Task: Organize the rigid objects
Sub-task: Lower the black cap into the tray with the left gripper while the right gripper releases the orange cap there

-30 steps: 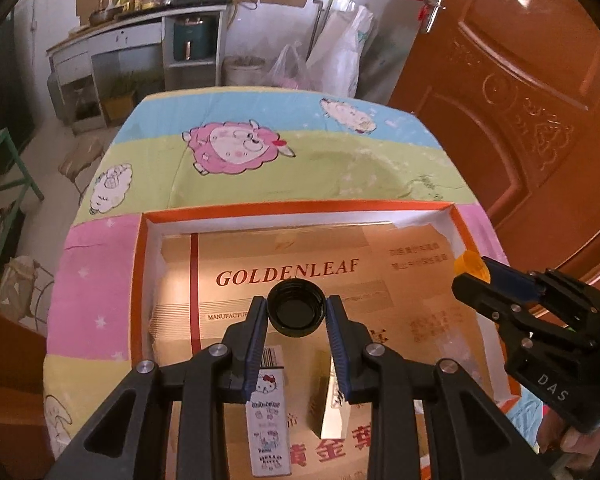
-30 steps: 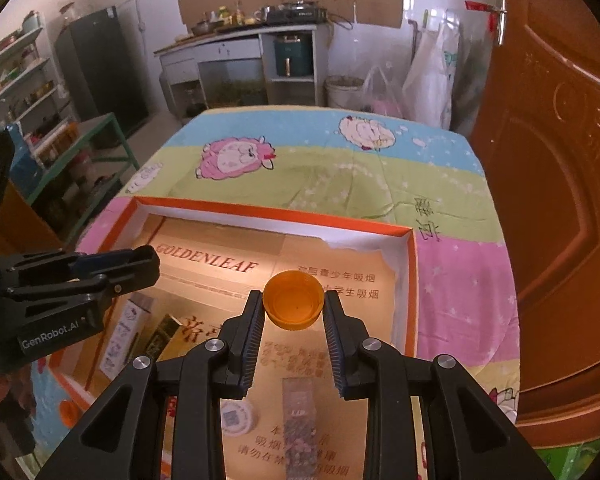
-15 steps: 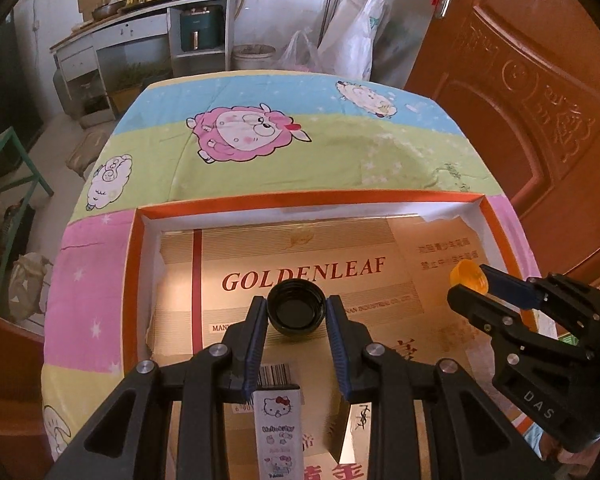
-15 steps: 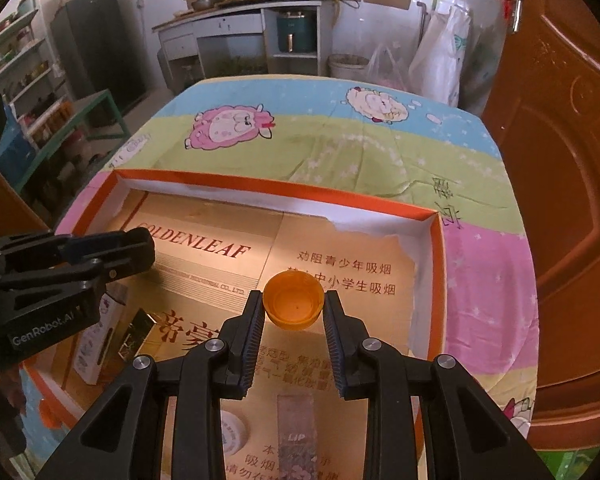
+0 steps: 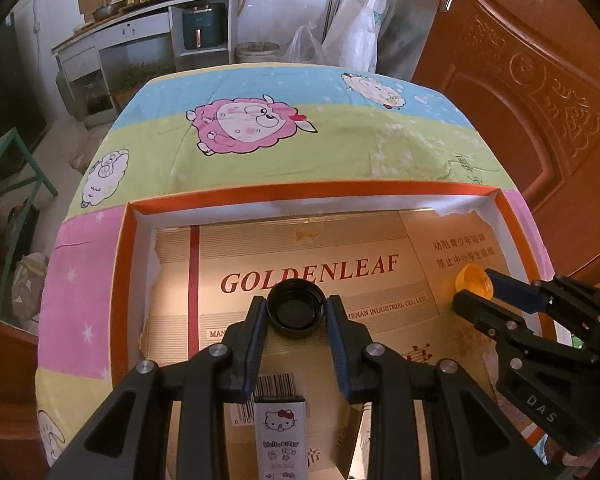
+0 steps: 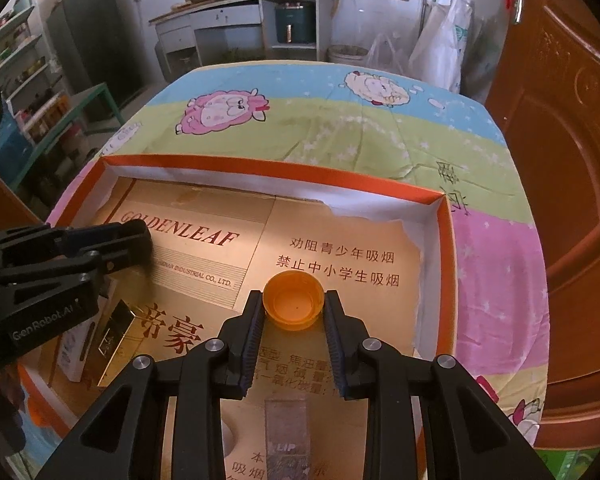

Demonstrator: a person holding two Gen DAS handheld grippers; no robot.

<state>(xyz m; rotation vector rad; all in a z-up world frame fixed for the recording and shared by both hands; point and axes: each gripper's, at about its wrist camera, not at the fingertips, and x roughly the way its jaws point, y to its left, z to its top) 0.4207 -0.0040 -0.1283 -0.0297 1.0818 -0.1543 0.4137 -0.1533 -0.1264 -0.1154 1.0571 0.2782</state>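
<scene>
My left gripper is shut on a black bottle cap, open side up, over the shallow orange-rimmed box lined with GOLDENLEAF cardboard. My right gripper is shut on an orange bottle cap, open side up, over the right part of the same box. The right gripper with the orange cap also shows at the right of the left wrist view. The left gripper shows at the left of the right wrist view.
A Hello Kitty carton and a gold box lie in the box's near left. A clear LIP tube lies near the front. The box sits on a cartoon-sheep tablecloth. A wooden door stands at right.
Both grippers have moved forward over the box floor with their caps, toward the far wall. Both stay shut on their caps.
</scene>
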